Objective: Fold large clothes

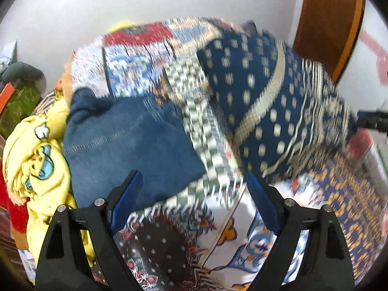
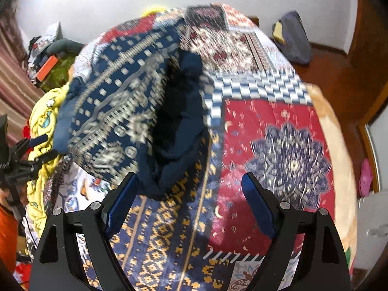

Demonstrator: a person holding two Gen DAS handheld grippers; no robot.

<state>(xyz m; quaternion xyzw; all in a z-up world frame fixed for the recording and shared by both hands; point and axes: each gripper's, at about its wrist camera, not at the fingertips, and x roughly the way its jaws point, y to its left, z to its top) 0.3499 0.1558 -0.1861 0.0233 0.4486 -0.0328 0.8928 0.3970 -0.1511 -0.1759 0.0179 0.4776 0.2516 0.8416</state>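
Observation:
A navy sweater with cream dots and bands (image 1: 266,101) lies bunched on the patchwork bedspread (image 1: 339,206). Beside it lie blue jeans (image 1: 126,143). My left gripper (image 1: 192,181) hangs open just above the jeans' edge and a checked strip of the bedspread, with nothing between its pads. In the right wrist view the same sweater (image 2: 114,111) shows its dark inside (image 2: 179,123). My right gripper (image 2: 189,184) stands open at the sweater's near hem, its left pad close to the cloth but not pinching it. The left gripper (image 2: 44,148) appears small at the far left.
A yellow cartoon-print garment (image 1: 36,167) and a red cloth (image 1: 14,213) are piled at the bed's left side. A backpack (image 2: 293,38) leans on the far wall by the wooden floor. Clutter (image 2: 46,53) sits at the back left. An orange sleeve (image 2: 7,232) shows low on the left.

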